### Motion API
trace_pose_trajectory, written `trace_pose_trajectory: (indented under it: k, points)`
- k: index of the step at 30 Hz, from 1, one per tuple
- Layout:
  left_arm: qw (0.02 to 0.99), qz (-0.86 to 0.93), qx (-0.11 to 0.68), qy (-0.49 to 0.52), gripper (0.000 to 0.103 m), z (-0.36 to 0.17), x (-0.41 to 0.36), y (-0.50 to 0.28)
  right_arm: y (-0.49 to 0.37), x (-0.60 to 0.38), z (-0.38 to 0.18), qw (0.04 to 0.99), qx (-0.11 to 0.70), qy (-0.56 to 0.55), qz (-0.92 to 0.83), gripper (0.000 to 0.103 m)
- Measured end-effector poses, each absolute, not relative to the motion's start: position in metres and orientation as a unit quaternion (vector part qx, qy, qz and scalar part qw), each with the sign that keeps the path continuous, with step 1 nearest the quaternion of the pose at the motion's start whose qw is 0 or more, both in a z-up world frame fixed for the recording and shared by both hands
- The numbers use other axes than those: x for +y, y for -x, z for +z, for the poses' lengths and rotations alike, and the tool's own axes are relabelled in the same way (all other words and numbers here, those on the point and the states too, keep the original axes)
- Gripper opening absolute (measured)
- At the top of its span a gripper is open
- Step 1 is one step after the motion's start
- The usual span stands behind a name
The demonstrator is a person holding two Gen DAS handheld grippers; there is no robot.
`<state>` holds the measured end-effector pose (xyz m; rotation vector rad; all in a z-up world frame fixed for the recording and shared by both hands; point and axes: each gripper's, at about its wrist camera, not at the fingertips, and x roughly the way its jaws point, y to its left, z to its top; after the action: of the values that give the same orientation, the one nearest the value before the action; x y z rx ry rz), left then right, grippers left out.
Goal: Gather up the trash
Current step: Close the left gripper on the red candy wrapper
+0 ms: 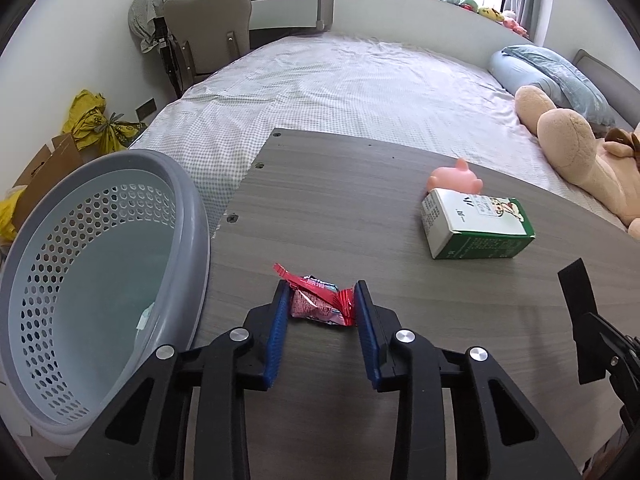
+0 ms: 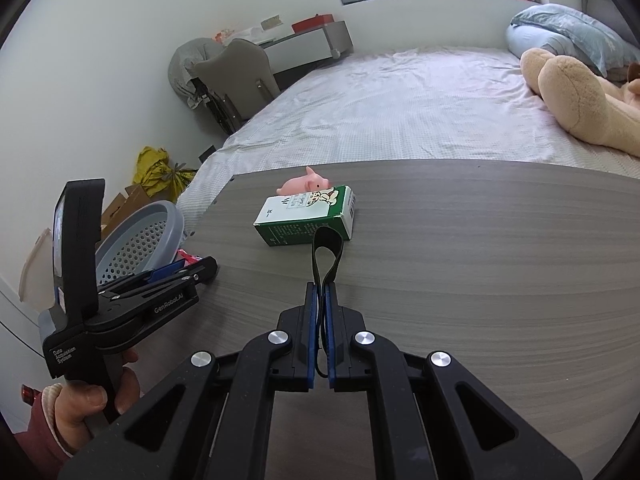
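While left claw (image 1: 320, 300) pinches red wrapper (image 1: 320, 300), only right view shows right claw (image 2: 320, 292) clamping black strap (image 2: 328, 254).

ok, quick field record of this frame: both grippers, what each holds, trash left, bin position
surface: grey wood-grain table beside a bed
left gripper: jaws around the red snack wrapper, pads at its sides, wrapper on the table; full clamp not clear
right gripper: shut on a black strap loop
bin: grey perforated basket at the table's left edge, something pale inside
loose on table: green-and-white carton lying flat, pink pig toy just behind it
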<state>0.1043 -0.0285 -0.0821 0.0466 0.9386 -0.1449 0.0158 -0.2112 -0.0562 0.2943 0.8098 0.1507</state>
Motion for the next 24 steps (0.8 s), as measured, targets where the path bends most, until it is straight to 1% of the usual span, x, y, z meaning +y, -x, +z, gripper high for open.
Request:
trace_pose_trajectory:
  k: [1, 2, 3, 7, 10, 15, 24]
  points:
    - [0.890, -0.073, 0.450, -0.022, 0.030, -0.080, -0.028, -0.102, -0.016, -0.211, -0.056, 0.906, 0.392, -0.142, 0.072, 0.005]
    - [0.890, -0.075, 0.449, -0.022, 0.024, -0.078, -0.028, -0.101, -0.016, -0.211, -0.056, 0.906, 0.393, -0.141, 0.072, 0.005]
    - [0.891, -0.076, 0.448, -0.023, 0.022, -0.076, -0.028, -0.099, -0.016, -0.211, -0.057, 0.906, 0.394, -0.141, 0.072, 0.005]
    - [0.890, -0.084, 0.448, -0.019, 0.020, -0.073, -0.025, -0.095, -0.015, -0.206, -0.055, 0.906, 0.394, -0.136, 0.072, 0.005]
    - [0.886, -0.088, 0.454, -0.008, 0.015, -0.075, -0.020, -0.094, -0.014, -0.202, -0.052, 0.907, 0.394, -0.131, 0.073, 0.005]
    - [0.889, -0.097, 0.446, 0.000, 0.012, -0.068, -0.016, -0.086, -0.014, -0.196, -0.048, 0.907, 0.396, -0.122, 0.074, 0.005]
    - [0.905, -0.090, 0.416, 0.000, 0.012, -0.041, 0.003, -0.075, -0.019, -0.174, -0.039, 0.909, 0.394, -0.100, 0.086, 0.005]
